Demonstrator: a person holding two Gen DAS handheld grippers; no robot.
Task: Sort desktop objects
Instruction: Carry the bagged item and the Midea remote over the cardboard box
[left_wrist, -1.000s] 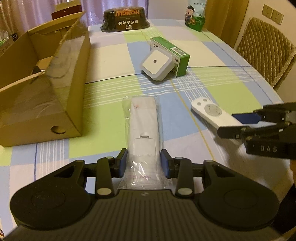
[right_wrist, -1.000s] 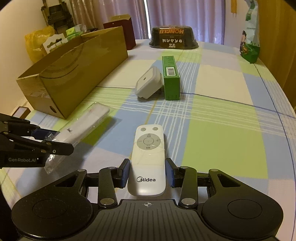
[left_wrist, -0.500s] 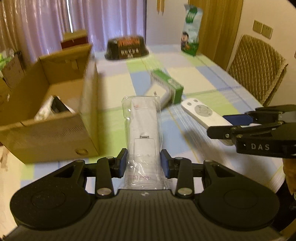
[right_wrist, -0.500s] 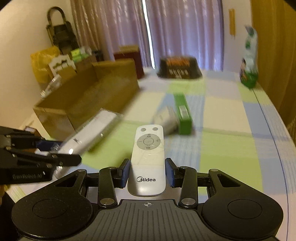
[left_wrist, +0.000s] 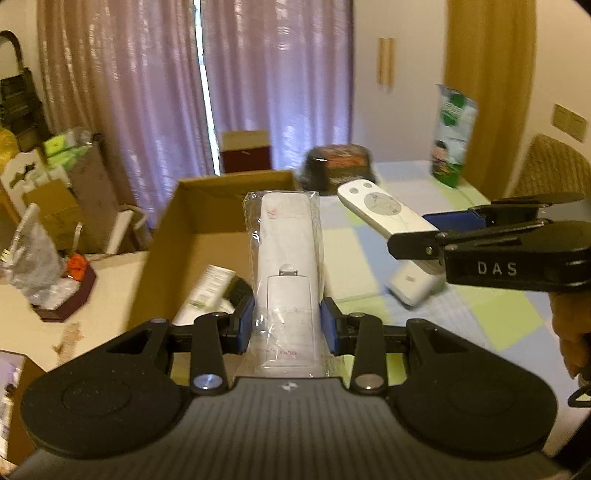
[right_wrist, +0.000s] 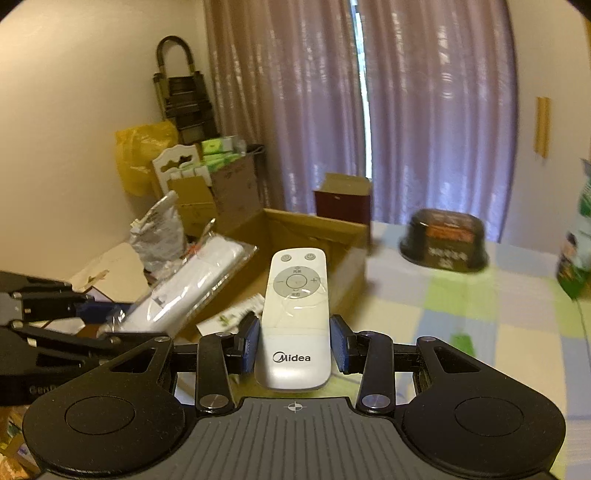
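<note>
progress looks to be about midway, judged from how things lie. the left gripper (left_wrist: 287, 325) is clamped on a plastic-wrapped remote (left_wrist: 286, 266), its blue pads pressing both sides of the wrapper, and it holds the remote in the air above the near end of the open cardboard box (left_wrist: 192, 218). the right gripper (right_wrist: 293, 345) is clamped on a white midea remote (right_wrist: 295, 317), also off the table, just to the right of the box and a little short of its right wall. in the left wrist view this gripper shows side-on, with the remote sticking out towards the box.

inside the box something already lies on the floor: a white packet with green print (left_wrist: 207, 291) and a dark item beside it, too blurred to name. so some sorting seems done, and neither remote is in the box yet.

what is left, as i read it: lower each remote into the box and let go, one after the other so the two grippers do not crowd the opening. on the checked tablecloth (right_wrist: 480, 332) beyond the box stand a dark tub with red lettering (right_wrist: 445, 240) and, further right, a green and white bag (left_wrist: 452, 136); whether these count as things to sort cannot be told.
</note>
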